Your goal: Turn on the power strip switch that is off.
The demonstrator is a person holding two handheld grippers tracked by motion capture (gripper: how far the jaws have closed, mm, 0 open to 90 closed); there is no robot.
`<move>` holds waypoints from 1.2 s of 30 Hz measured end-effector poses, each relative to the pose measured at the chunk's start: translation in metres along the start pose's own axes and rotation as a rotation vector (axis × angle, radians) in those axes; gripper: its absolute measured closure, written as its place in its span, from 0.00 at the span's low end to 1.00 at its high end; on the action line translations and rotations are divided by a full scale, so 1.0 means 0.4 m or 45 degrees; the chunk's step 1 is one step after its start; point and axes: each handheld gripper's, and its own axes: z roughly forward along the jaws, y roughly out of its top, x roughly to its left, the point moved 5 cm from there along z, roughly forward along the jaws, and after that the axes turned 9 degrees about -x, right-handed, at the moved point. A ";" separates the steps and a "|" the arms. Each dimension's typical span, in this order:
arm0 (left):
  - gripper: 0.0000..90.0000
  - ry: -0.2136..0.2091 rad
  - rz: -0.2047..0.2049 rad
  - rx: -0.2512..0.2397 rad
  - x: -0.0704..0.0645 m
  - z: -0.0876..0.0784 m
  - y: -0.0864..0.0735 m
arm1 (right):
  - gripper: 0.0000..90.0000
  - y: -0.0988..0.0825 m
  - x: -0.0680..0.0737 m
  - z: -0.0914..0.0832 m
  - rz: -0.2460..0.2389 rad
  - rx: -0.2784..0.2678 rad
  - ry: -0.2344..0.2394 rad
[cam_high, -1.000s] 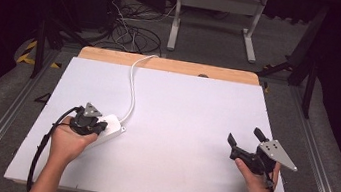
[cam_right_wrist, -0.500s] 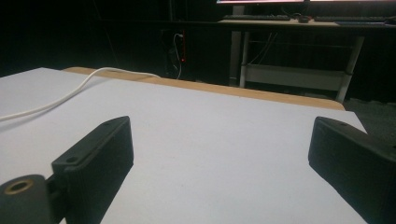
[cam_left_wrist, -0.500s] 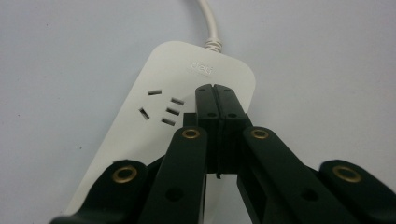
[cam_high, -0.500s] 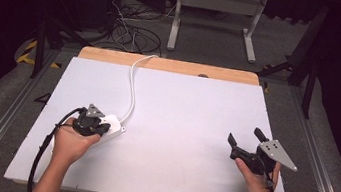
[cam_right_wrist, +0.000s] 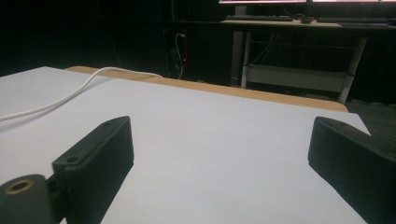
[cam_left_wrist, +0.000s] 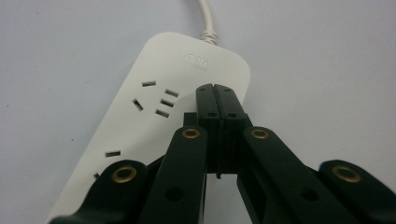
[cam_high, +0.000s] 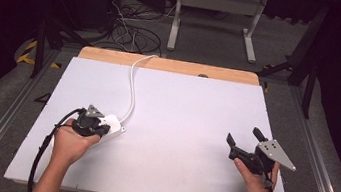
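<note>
On the left part of the white tabletop [cam_high: 179, 127] lies a white power strip [cam_left_wrist: 154, 121], and its white cable [cam_high: 132, 83] runs from it toward the far wooden edge of the tabletop. The left tool [cam_left_wrist: 216, 93] is completely closed, both jaws pressed together with nothing between them, and the joined tips are over the end of the strip near the cable, beside the socket holes; whether they touch it I cannot tell. The right tool [cam_high: 243, 135] is far away on the right side, its jaws standing wide and empty above the bare surface.
</note>
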 end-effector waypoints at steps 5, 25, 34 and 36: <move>1.00 -0.005 -0.026 0.011 0.002 0.000 0.001 | 0.08 0.000 0.000 0.001 0.003 -0.001 0.004; 1.00 -0.010 -0.040 0.119 0.002 0.006 0.020 | 0.08 -0.001 0.000 0.003 -0.002 0.005 0.008; 1.00 0.014 -0.022 0.146 0.002 0.010 0.024 | 0.08 -0.001 0.000 0.002 -0.003 0.006 0.008; 1.00 -0.002 -0.026 0.136 0.004 0.009 0.022 | 0.08 -0.001 0.000 0.001 0.004 0.007 0.009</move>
